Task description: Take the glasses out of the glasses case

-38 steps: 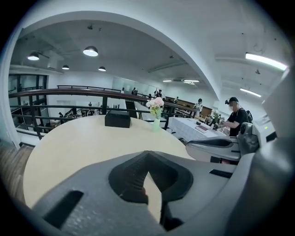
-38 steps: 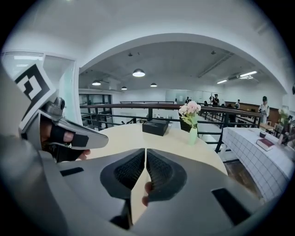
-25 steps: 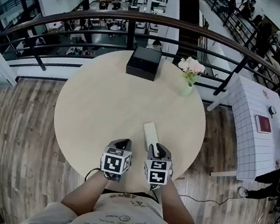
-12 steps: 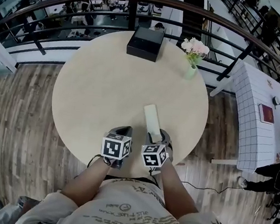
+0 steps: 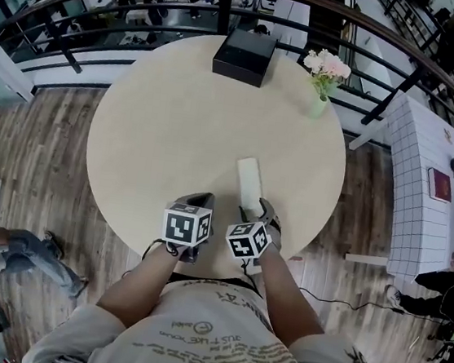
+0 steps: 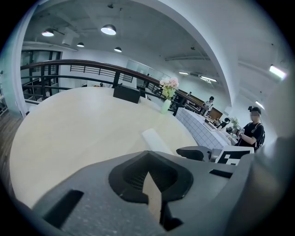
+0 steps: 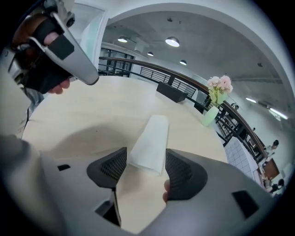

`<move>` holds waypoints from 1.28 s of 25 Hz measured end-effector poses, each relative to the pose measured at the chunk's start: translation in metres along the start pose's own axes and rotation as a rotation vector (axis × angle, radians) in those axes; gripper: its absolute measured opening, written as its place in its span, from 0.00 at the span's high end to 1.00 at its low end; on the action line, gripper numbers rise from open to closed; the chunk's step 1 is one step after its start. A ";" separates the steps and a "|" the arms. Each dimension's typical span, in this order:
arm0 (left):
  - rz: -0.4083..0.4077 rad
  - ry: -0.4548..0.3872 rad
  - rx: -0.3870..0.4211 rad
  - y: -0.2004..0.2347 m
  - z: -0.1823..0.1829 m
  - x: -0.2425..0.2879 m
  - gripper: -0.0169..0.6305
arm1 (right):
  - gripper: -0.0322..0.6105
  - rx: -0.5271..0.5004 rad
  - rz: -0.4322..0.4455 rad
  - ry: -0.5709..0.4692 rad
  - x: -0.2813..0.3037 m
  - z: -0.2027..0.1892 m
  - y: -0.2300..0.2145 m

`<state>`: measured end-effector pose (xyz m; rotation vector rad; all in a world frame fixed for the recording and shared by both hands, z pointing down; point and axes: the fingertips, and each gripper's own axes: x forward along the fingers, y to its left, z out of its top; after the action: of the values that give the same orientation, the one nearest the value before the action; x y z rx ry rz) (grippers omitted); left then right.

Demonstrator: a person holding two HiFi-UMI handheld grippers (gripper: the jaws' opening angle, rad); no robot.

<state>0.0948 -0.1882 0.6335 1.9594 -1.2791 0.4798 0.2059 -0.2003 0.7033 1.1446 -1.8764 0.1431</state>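
Case [image 5: 249, 183] lies flat on the counter [image 5: 160, 127], near the person's edge. Right gripper [image 7: 146, 162]: fingers opening, wide apart, set either side of the case's near end, no firm clamp seen. Left gripper [image 5: 199, 201]: fingers together, holding nothing, just beside the right one. Box [image 5: 244, 55] and vase [image 5: 318, 106] stand at the far edge.

Round table [image 5: 160, 127] w/ pale glasses case [image 5: 249, 183] near front, black box [image 5: 244, 55] & flower vase [image 5: 318, 104] at back
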 end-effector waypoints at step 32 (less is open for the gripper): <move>-0.182 0.104 -0.314 -0.004 0.004 0.076 0.90 | 0.56 0.213 0.225 -0.072 0.001 -0.010 -0.011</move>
<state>0.1309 -0.2378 0.6785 1.7418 -1.0304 0.2676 0.2204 -0.2025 0.7064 1.0871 -2.0900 0.4425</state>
